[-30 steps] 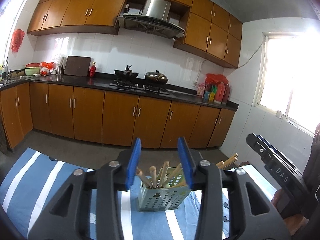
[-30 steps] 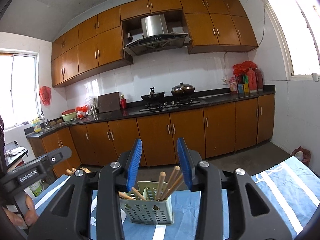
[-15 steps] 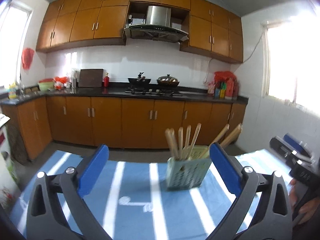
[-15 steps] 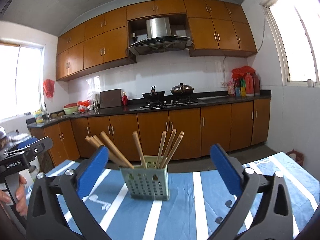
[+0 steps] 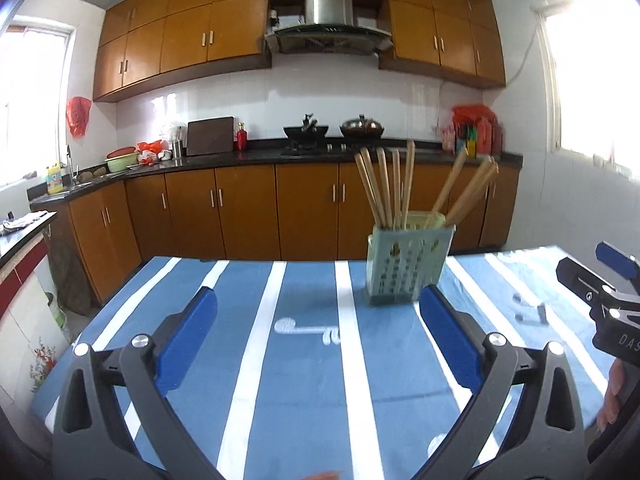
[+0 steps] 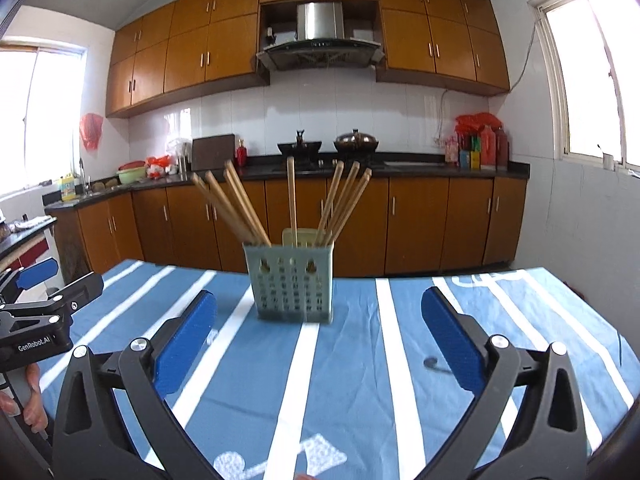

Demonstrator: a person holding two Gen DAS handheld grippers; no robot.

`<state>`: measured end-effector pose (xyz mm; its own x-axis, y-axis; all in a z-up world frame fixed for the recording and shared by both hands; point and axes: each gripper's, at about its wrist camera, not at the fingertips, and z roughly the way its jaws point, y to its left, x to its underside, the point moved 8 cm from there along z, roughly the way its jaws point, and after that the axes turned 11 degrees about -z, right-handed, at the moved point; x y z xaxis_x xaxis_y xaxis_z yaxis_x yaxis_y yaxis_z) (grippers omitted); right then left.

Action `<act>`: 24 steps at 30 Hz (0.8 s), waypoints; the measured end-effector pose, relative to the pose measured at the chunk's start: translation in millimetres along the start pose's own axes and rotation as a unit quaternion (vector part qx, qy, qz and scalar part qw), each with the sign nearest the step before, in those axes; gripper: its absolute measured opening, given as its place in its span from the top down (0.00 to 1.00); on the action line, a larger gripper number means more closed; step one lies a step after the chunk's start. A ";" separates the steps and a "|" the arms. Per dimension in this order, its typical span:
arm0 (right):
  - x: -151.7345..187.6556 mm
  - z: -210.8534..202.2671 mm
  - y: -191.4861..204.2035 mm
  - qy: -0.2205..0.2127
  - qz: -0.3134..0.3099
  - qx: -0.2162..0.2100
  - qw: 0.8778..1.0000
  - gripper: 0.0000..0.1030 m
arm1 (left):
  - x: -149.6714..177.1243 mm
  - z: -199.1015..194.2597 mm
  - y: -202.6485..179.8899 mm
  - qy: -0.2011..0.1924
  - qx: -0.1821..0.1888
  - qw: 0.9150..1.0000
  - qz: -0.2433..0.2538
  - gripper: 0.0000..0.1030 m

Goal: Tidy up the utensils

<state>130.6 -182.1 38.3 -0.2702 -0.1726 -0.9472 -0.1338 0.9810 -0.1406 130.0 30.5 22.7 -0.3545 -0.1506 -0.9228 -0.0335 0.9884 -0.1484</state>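
Note:
A pale green perforated utensil holder [image 5: 408, 266] stands upright on the blue striped tablecloth [image 5: 304, 364], with several wooden chopsticks [image 5: 386, 188] standing in it. It also shows in the right wrist view [image 6: 292, 282], with its chopsticks [image 6: 240, 208] fanned out. My left gripper [image 5: 318, 300] is open and empty, well short of the holder and slightly left of it. My right gripper [image 6: 318, 300] is open and empty, short of the holder. The right gripper shows at the left wrist view's right edge [image 5: 600, 304]; the left gripper shows at the right wrist view's left edge [image 6: 44, 312].
The table's far edge lies just behind the holder. Beyond it are brown kitchen cabinets [image 5: 248, 216], a dark counter with a stove and pots [image 6: 332, 148], and a window on the right wall [image 6: 592, 80].
Both grippers have opened wide and drawn back from the holder. The chopsticks now stand in the holder, free of the jaws.

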 end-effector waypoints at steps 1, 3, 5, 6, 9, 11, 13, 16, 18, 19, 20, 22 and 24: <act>3.8 0.1 1.4 0.004 -0.001 0.000 1.000 0.02 | 2.5 0.4 -1.2 0.001 -0.001 1.000 0.002 0.04; 11.6 0.3 3.7 0.013 -0.001 -0.002 1.000 0.02 | 12.9 -0.6 -2.1 0.006 0.000 1.000 0.004 0.04; 17.1 0.8 3.7 0.019 0.003 0.000 1.000 0.02 | 20.5 -1.4 -2.7 0.011 0.001 1.000 0.003 0.04; 18.8 0.2 3.4 0.021 0.004 0.001 1.000 0.02 | 23.7 -1.2 -2.2 0.014 0.001 1.000 0.001 0.04; 25.0 -0.5 2.6 0.025 0.009 0.004 1.000 0.02 | 30.9 -0.1 -0.2 0.022 0.001 1.000 -0.005 0.04; 28.3 -0.8 2.6 0.027 0.010 0.008 1.000 0.02 | 33.9 -0.9 0.1 0.024 0.001 1.000 -0.007 0.04; 30.7 -1.2 2.2 0.029 0.009 0.012 0.999 0.02 | 35.5 -2.0 1.1 0.024 0.001 1.000 -0.009 0.04; 35.9 -0.2 3.5 0.036 0.007 0.011 0.999 0.02 | 37.0 -2.5 1.8 0.026 0.001 1.000 -0.012 0.04; 38.8 0.4 3.6 0.039 0.009 0.012 0.999 0.02 | 39.0 -2.6 2.0 0.027 0.002 1.000 -0.013 0.04; 40.4 0.7 4.0 0.042 0.011 0.010 0.999 0.02 | 39.5 -2.7 1.9 0.027 0.001 1.000 -0.013 0.04; 42.2 0.6 4.7 0.044 0.013 0.008 0.999 0.02 | 40.3 -3.0 1.9 0.027 0.001 1.000 -0.013 0.04; 45.9 0.7 4.9 0.048 0.014 0.006 0.999 0.02 | 42.3 -2.9 1.6 0.029 0.000 0.999 -0.013 0.04; 48.1 1.3 5.5 0.051 0.011 0.007 0.999 0.02 | 44.1 -1.2 1.5 0.033 0.001 0.999 -0.014 0.04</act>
<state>118.1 -184.9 -8.4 -0.3680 -0.1577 -0.9163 -0.1139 0.9857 -0.1239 113.1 25.3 -17.8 -0.4138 -0.1759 -0.8932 -0.0424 0.9838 -0.1741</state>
